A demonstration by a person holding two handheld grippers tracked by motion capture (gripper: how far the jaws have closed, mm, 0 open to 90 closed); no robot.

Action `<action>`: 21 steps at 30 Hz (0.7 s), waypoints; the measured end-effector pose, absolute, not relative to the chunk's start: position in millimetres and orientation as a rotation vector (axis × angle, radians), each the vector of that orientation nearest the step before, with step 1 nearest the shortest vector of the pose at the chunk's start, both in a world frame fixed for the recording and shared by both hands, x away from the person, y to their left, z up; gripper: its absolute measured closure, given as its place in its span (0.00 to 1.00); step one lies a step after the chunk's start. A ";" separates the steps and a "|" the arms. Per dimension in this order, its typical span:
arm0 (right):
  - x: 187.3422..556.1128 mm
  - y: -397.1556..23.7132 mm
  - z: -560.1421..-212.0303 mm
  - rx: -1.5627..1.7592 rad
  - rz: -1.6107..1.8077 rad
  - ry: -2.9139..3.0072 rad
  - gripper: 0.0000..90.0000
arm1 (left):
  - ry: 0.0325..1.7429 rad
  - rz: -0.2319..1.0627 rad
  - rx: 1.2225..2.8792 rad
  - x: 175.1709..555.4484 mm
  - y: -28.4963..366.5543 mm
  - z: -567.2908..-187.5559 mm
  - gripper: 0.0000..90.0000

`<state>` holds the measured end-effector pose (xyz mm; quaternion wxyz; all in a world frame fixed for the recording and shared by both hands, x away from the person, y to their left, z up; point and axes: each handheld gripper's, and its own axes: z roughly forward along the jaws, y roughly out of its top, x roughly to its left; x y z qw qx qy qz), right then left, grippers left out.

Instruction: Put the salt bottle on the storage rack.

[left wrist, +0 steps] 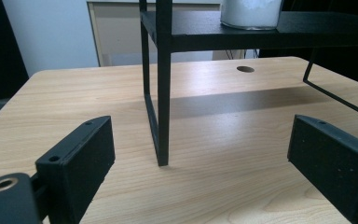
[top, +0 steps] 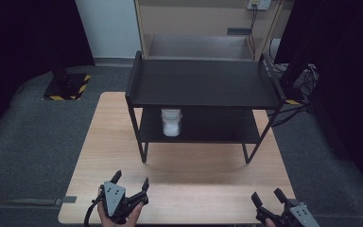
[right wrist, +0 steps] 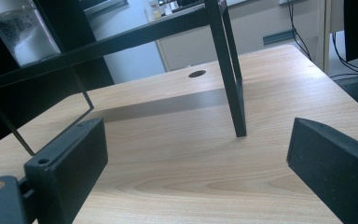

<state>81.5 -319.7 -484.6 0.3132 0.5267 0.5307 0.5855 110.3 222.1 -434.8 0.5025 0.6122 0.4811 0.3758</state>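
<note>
The white jar (top: 171, 122) stands upright on the lower shelf of the black rack (top: 203, 85), toward its left end, and nothing touches it. It looks filled with something white and grainy; my left gripper view catches only its base (left wrist: 251, 14) at the top edge, while my right gripper view shows its clear wall (right wrist: 23, 32) from the other side.

I judge the work barely begun. My left gripper (top: 131, 187) sits at the near edge of the wooden surface (top: 194, 184) with its jaws spread wide and empty, well apart from the jar. My right gripper (top: 267, 197) waits at the near right corner, jaws likewise spread with nothing between them. The whole reach, the grasp and the lift out from under the top shelf are left to do.

The high view gives me the layout: rack in the middle, jar on the left, both my grippers low. My gripper views add the round hole (left wrist: 245, 69) in the surface behind the rack and how thin the rack's legs stand ahead of me.
</note>
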 end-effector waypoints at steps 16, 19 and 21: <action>84.8 -319.3 -485.2 1.396 1.537 1.408 0.06 | 1.168 0.878 1.479 114.3 224.6 -435.6 0.07; 86.7 -320.3 -486.1 1.410 1.539 1.417 0.06 | 1.169 0.871 1.486 116.4 226.0 -434.9 0.07; 85.5 -320.3 -485.7 1.416 1.548 1.416 0.06 | 1.163 0.870 1.494 117.2 227.4 -433.9 0.07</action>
